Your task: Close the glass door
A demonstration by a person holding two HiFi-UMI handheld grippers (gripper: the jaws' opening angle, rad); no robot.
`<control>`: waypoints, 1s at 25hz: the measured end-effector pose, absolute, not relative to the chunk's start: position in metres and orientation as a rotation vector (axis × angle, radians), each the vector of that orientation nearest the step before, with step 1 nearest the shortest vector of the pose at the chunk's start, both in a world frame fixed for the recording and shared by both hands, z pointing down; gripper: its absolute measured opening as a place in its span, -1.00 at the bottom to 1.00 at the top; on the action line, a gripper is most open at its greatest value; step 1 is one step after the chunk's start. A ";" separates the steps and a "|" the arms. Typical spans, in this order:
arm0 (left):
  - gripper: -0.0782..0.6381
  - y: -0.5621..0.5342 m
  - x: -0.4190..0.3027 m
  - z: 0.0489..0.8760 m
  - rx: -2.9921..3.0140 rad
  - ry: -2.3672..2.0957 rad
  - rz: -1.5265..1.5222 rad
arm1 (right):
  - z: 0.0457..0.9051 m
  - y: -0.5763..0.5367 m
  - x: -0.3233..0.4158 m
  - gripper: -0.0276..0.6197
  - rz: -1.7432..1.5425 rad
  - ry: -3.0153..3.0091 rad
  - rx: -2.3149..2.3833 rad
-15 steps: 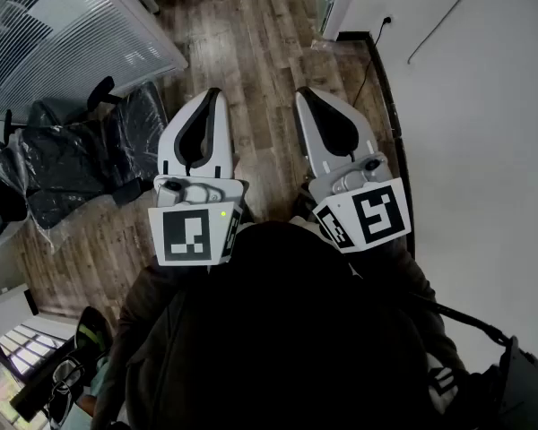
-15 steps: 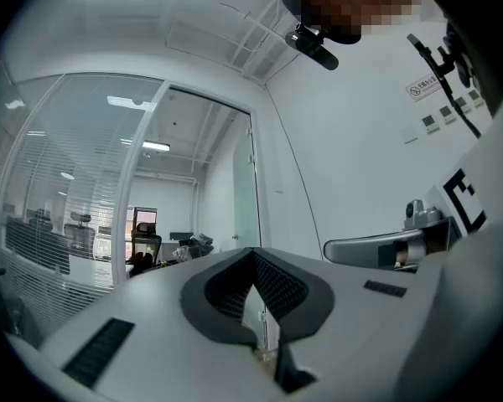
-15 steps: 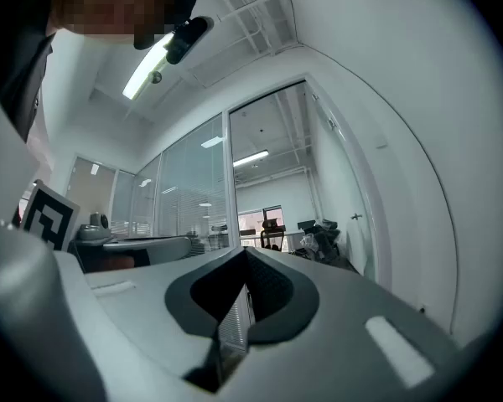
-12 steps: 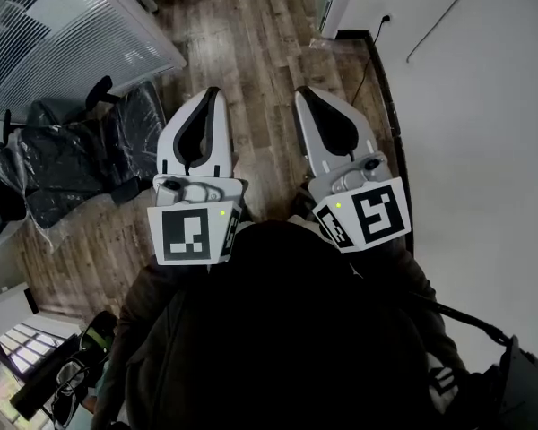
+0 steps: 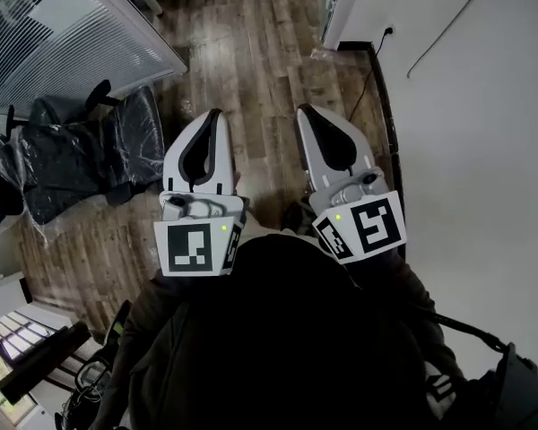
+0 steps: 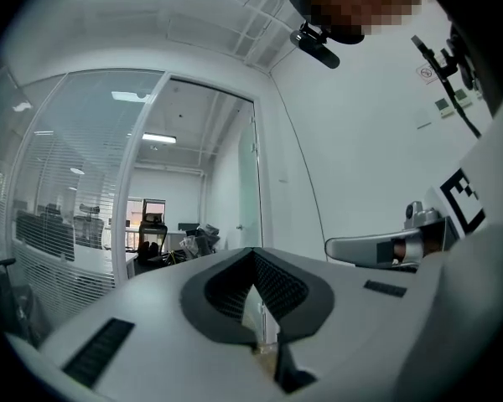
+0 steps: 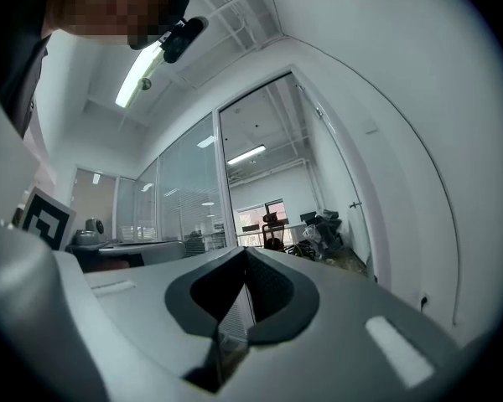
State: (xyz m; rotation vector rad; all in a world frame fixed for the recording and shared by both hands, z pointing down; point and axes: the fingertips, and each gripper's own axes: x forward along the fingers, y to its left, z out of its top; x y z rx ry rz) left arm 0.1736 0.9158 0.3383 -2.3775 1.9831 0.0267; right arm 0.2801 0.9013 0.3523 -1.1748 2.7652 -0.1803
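The glass door (image 6: 246,201) stands open far ahead, swung against the white wall; in the right gripper view the glass door (image 7: 345,198) shows a small handle on its edge. In the head view only its lower edge, the glass door (image 5: 334,0), shows at the top. My left gripper (image 5: 213,116) and right gripper (image 5: 305,111) are held side by side over the wooden floor, well short of the door. Both are shut with nothing between the jaws. The left gripper (image 6: 253,251) and the right gripper (image 7: 245,249) point toward the doorway.
A glass partition with blinds (image 5: 67,34) runs along the left. Office chairs wrapped in plastic (image 5: 81,159) stand beside it. A white wall (image 5: 484,150) with a socket (image 5: 387,31) and a cable closes the right side. Wooden floor (image 5: 251,52) leads to the doorway.
The floor has slid down and back in the head view as the person moves forward a little. Both grippers keep their pose and stay shut.
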 end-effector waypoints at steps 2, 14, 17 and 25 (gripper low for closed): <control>-0.79 0.901 0.174 0.340 -2.361 2.012 0.001 | 0.356 0.885 0.284 -0.91 -0.210 2.769 -1.157; -0.79 0.711 0.107 0.351 -2.355 2.066 0.024 | 0.361 0.697 0.218 -0.91 -0.206 2.798 -1.131; -0.79 0.648 0.086 0.349 -2.372 2.038 0.033 | 0.355 0.633 0.196 -0.91 -0.188 2.789 -1.146; -0.79 0.531 0.035 0.335 -2.412 2.064 0.031 | 0.326 0.519 0.151 -0.91 -0.138 2.781 -1.186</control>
